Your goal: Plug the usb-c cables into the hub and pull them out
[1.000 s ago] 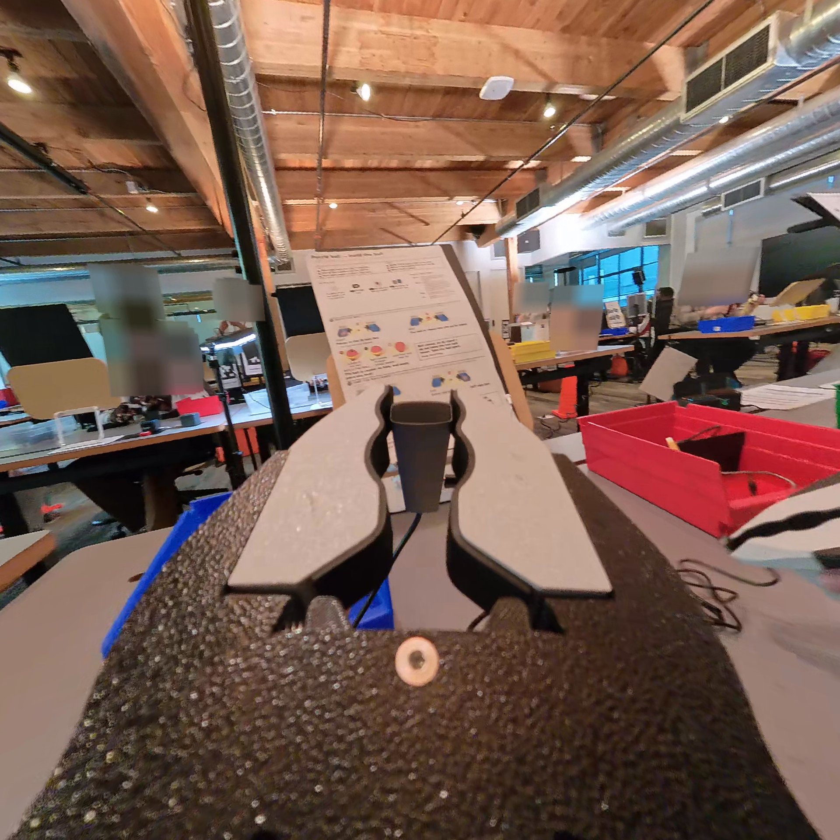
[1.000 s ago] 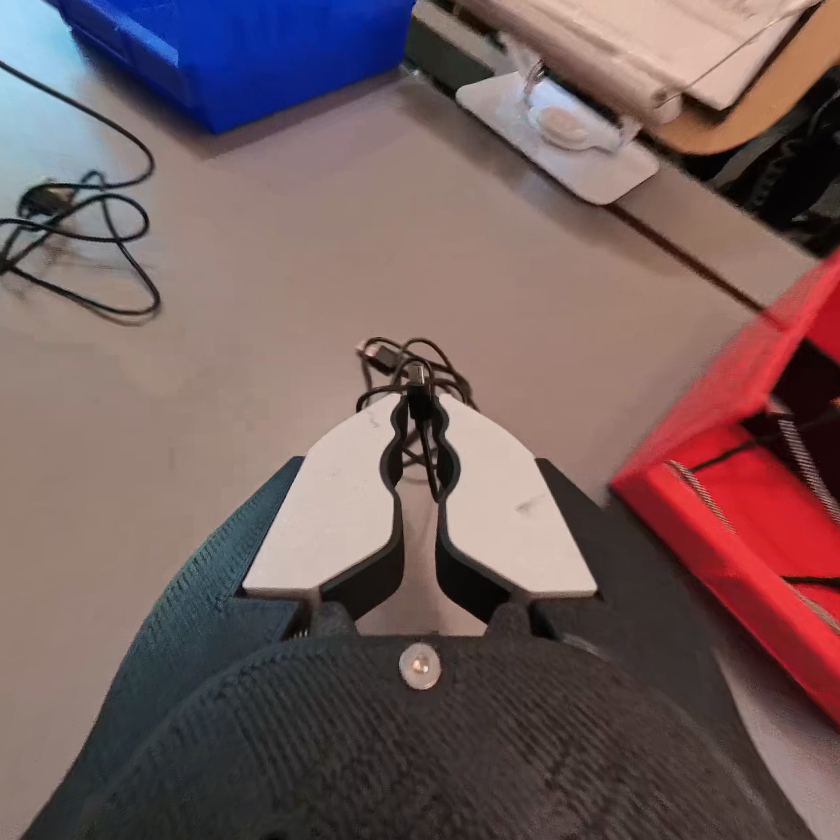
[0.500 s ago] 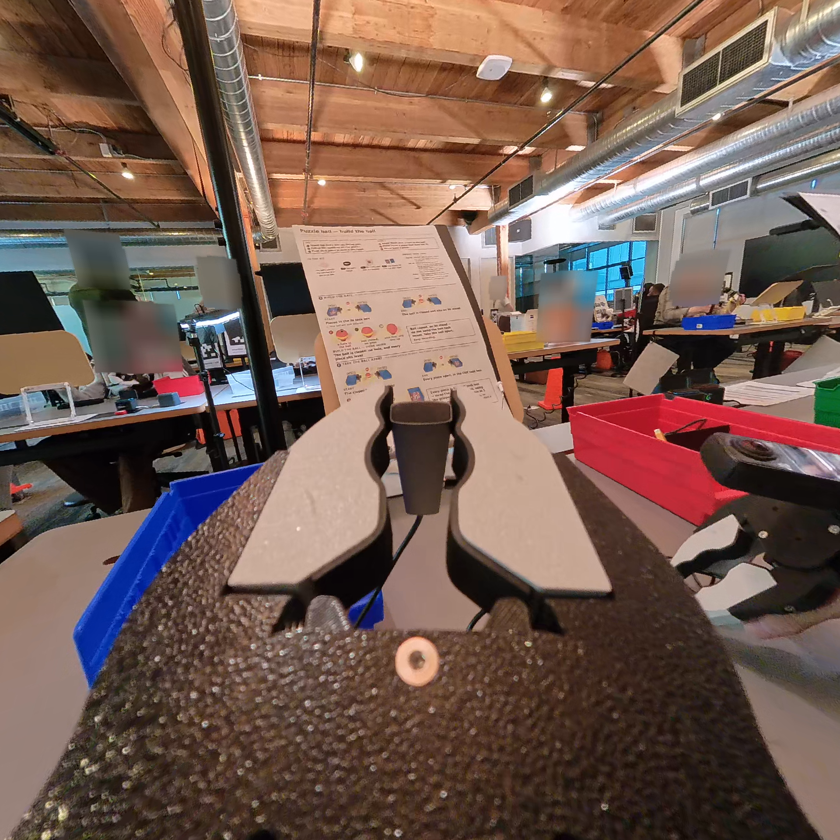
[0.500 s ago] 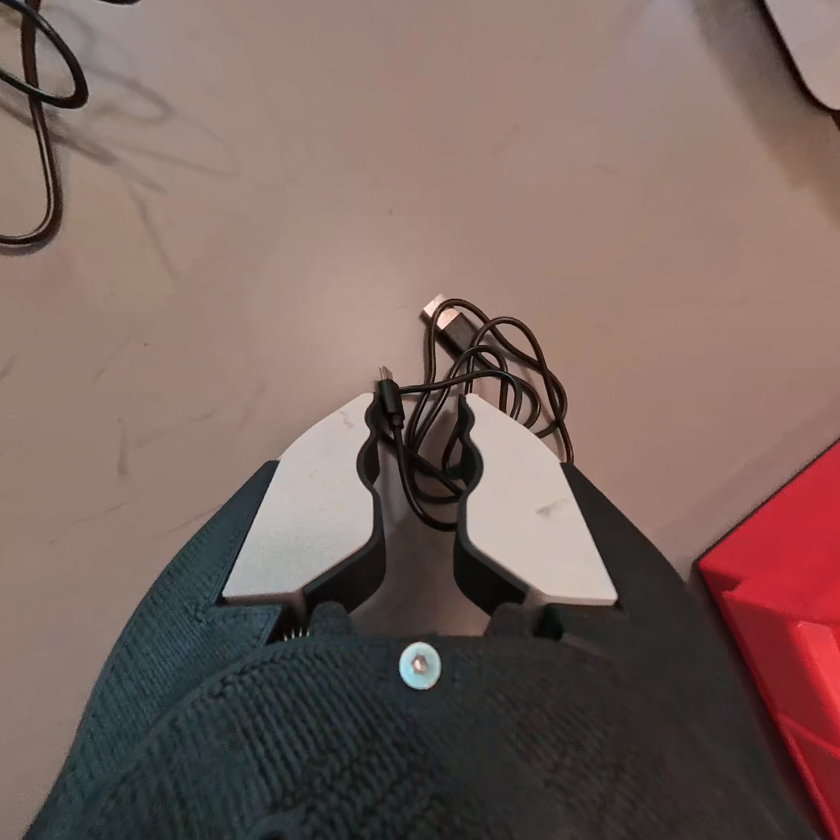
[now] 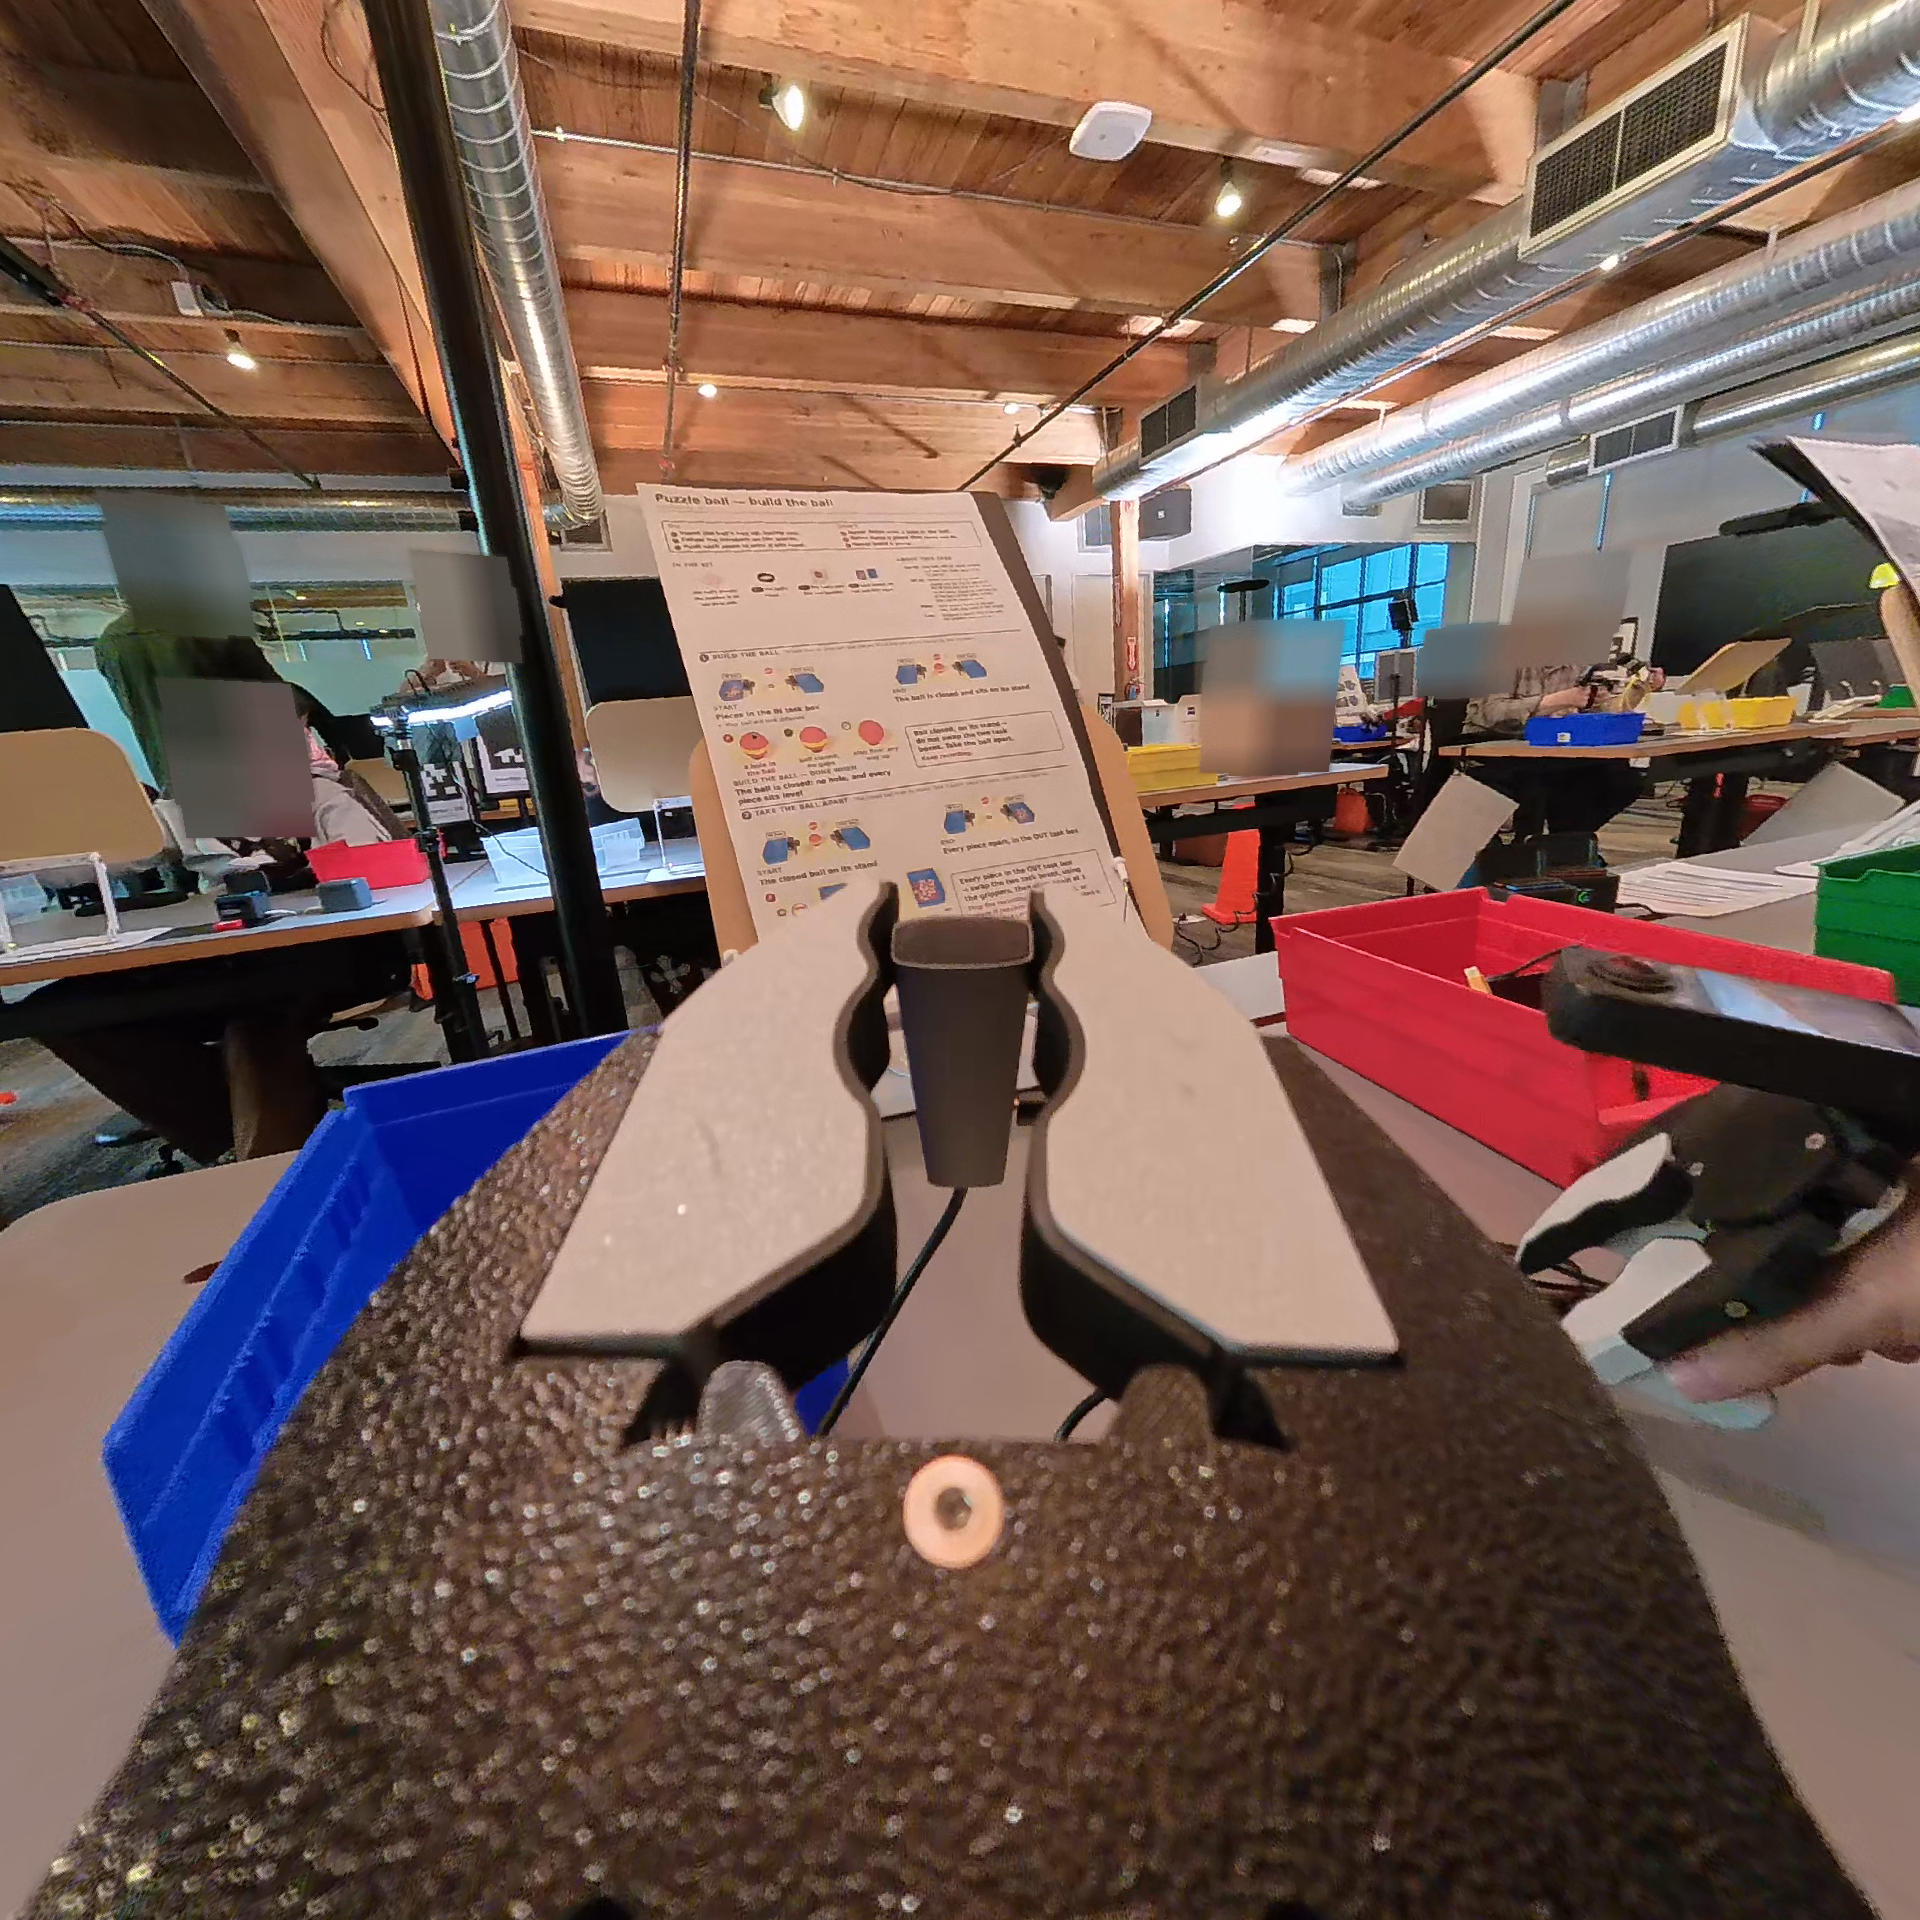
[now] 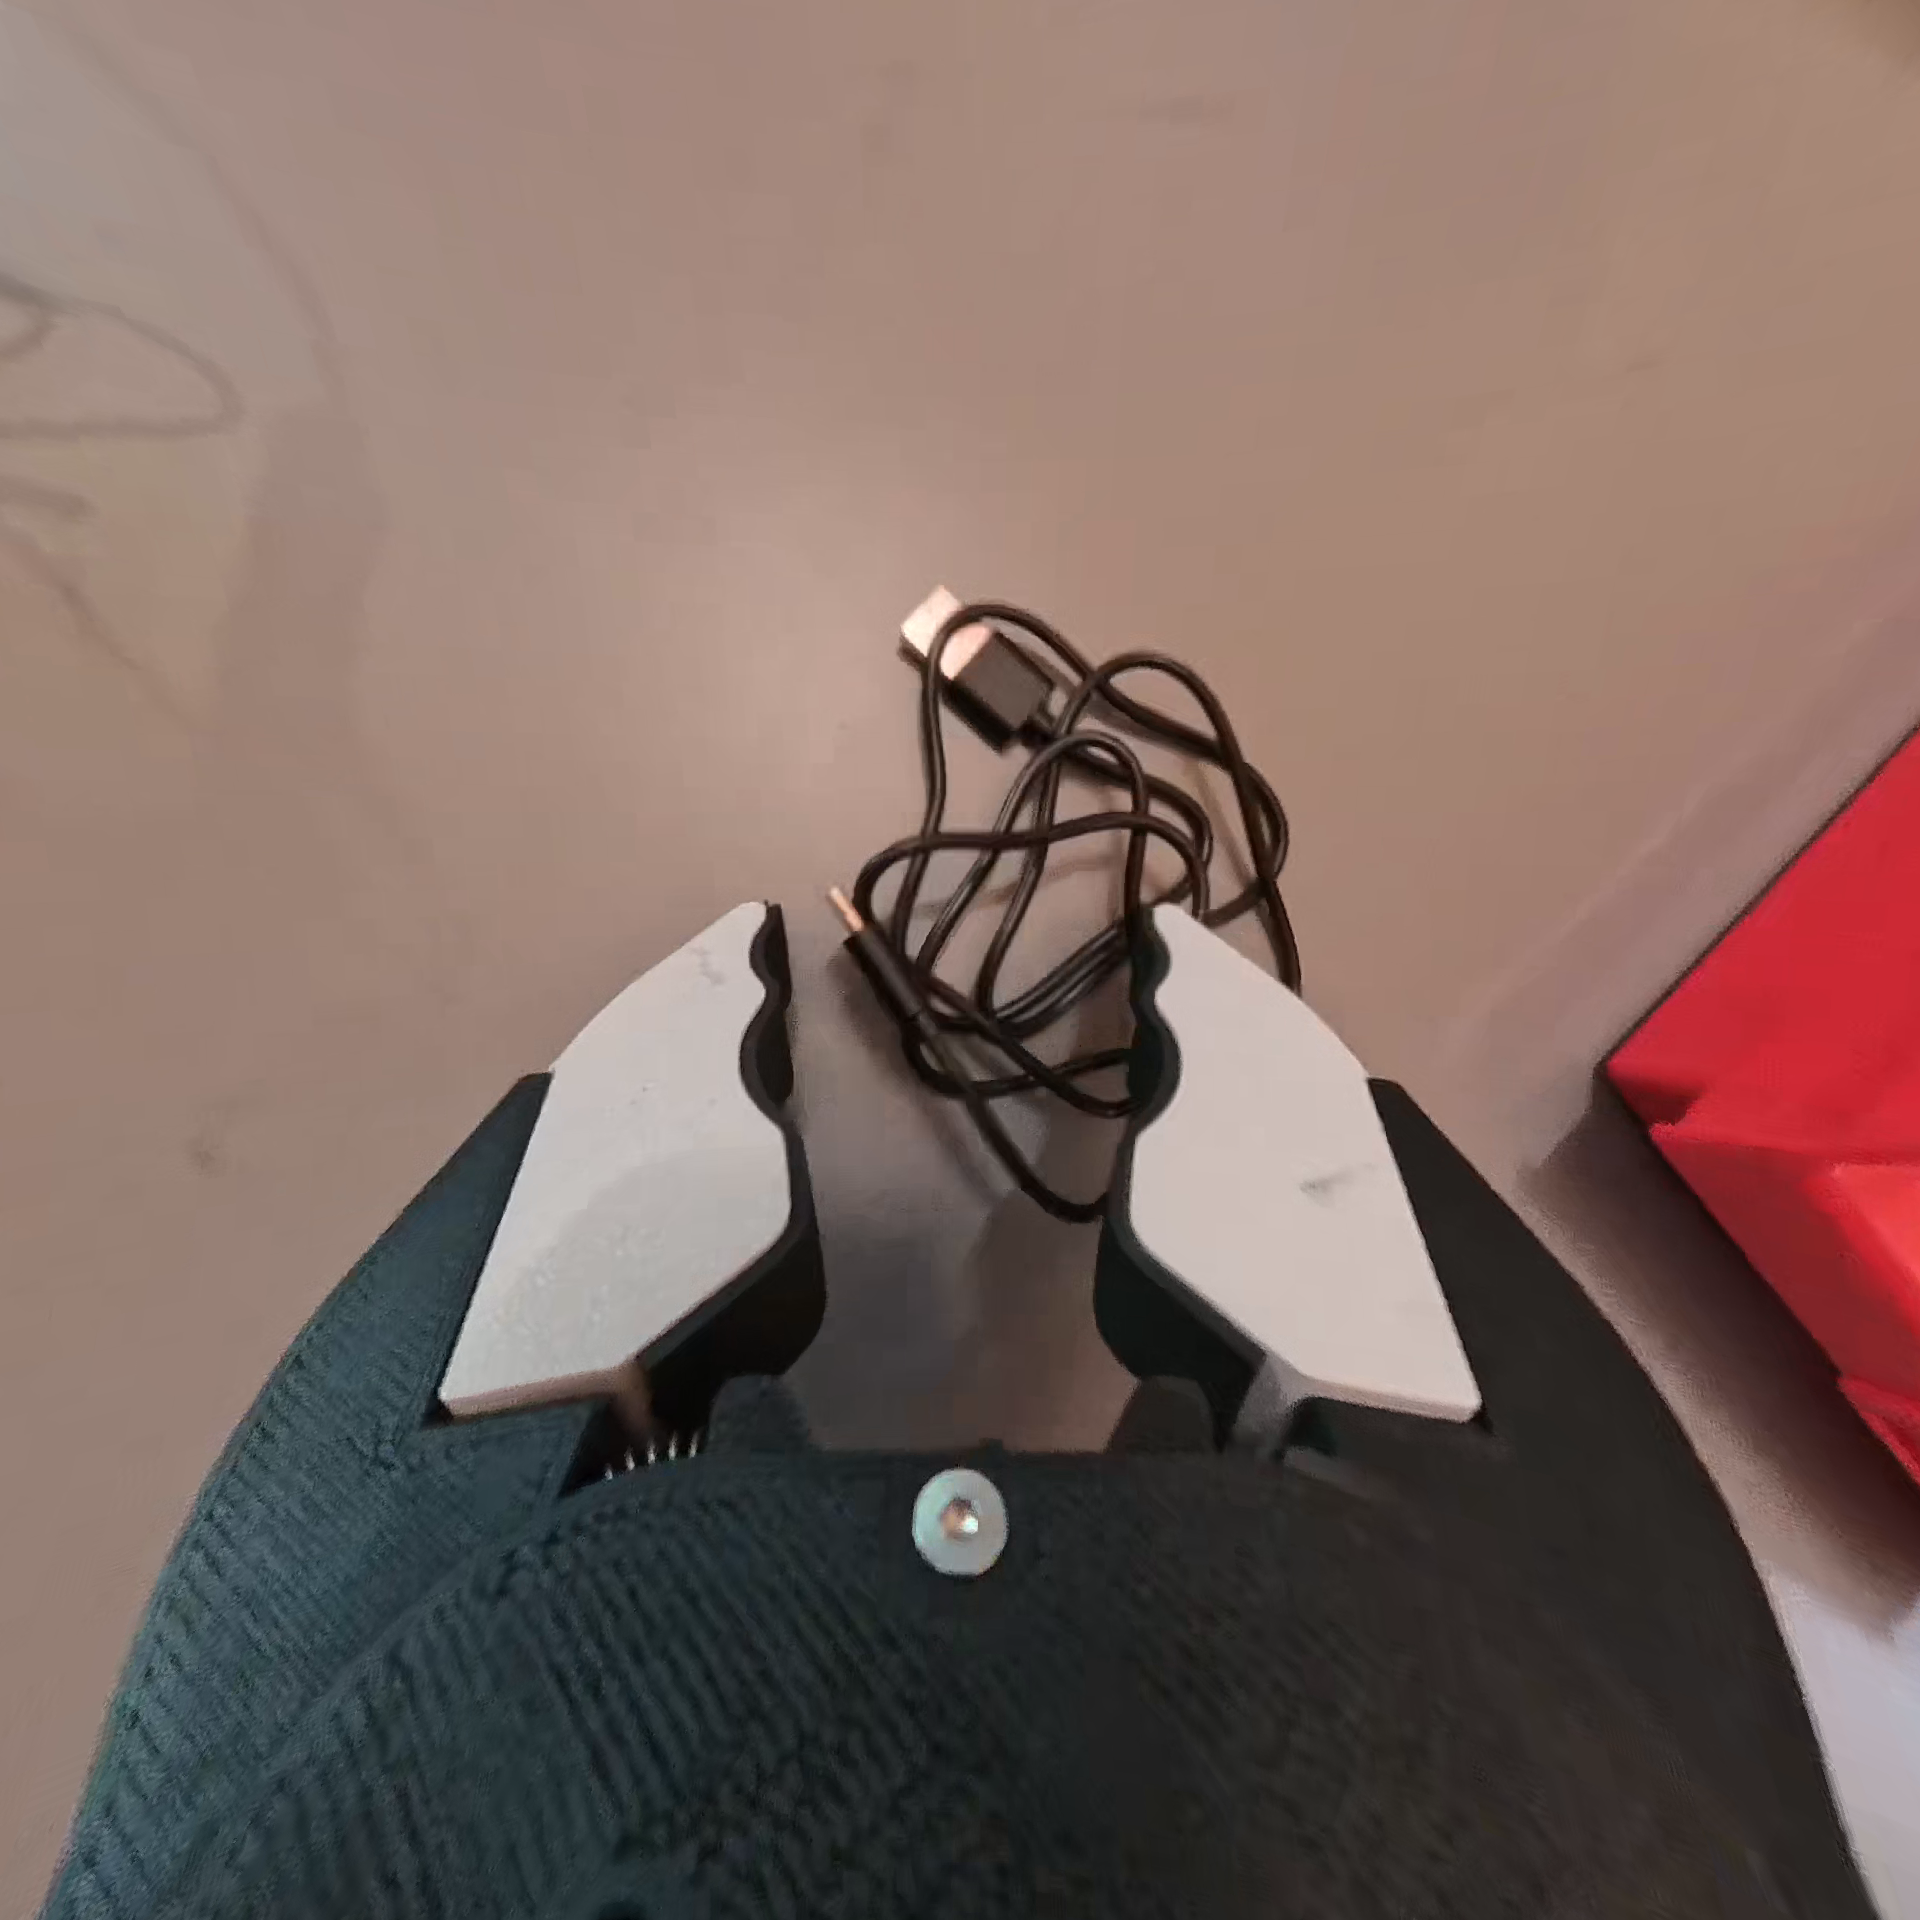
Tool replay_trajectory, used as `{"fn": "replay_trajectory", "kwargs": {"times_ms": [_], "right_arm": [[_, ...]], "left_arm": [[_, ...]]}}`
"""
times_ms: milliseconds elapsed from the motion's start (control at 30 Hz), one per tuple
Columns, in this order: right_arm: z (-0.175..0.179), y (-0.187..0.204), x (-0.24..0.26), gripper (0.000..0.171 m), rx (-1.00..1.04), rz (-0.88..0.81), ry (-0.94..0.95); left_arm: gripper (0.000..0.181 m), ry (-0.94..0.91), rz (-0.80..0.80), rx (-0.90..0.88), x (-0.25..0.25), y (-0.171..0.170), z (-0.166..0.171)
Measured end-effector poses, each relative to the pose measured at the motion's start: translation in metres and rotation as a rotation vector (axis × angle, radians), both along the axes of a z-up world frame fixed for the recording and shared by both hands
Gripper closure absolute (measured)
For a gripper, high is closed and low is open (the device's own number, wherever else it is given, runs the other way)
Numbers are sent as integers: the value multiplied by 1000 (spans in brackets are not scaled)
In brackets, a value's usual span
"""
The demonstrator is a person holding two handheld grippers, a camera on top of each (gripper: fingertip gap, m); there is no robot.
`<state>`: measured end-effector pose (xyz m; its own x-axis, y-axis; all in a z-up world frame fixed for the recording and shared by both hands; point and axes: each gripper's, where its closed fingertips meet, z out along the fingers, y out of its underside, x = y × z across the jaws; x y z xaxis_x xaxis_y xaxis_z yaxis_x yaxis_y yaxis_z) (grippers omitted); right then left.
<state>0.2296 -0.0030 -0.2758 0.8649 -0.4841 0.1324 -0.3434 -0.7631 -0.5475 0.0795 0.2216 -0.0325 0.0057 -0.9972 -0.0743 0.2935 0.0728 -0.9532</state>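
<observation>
My left gripper (image 5: 961, 925) is shut on a dark grey hub (image 5: 961, 1049), held upright above the table, with the hub's thin black lead (image 5: 894, 1299) hanging below. My right gripper (image 6: 961, 920) is open, pointing down just above a coiled black usb-c cable (image 6: 1081, 883) on the grey table. The cable's small plug tip (image 6: 847, 909) lies between the fingertips, untouched; its larger plug (image 6: 971, 665) lies farther off. The right gripper also shows at the right edge of the left wrist view (image 5: 1621, 1257), held by a hand.
A blue bin (image 5: 312, 1247) stands left of the left gripper. A red bin (image 5: 1455, 1029) stands at the right, its corner also in the right wrist view (image 6: 1797, 1008). An upright instruction sheet (image 5: 862, 707) stands behind the hub. A green bin (image 5: 1870, 914) sits far right. There is about 35 centimeters between the tips of the two grippers.
My right gripper let go of the cable's plug and opened wide; the cable now lies on the table. My left gripper stayed shut on the hub and tilted down slightly.
</observation>
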Motion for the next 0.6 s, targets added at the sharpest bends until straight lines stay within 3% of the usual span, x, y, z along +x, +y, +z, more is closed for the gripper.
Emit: {"fn": "replay_trajectory", "kwargs": {"times_ms": [100, 233, 367, 600], "right_arm": [[-2, 1, 1, 113, 12, 23, 26], [-1, 2, 4, 132, -16, 83, 11], [-3, 17, -6, 164, 12, 200, 20], [1, 8, -6, 164, 35, 222, -61]], "left_arm": [[158, 0, -5, -1, 0, -2, 0], [158, 6, -11, -6, 2, -3, -2], [158, 5, -20, -8, 2, -6, -1], [158, -3, -34, -2, -1, -10, 4]]}}
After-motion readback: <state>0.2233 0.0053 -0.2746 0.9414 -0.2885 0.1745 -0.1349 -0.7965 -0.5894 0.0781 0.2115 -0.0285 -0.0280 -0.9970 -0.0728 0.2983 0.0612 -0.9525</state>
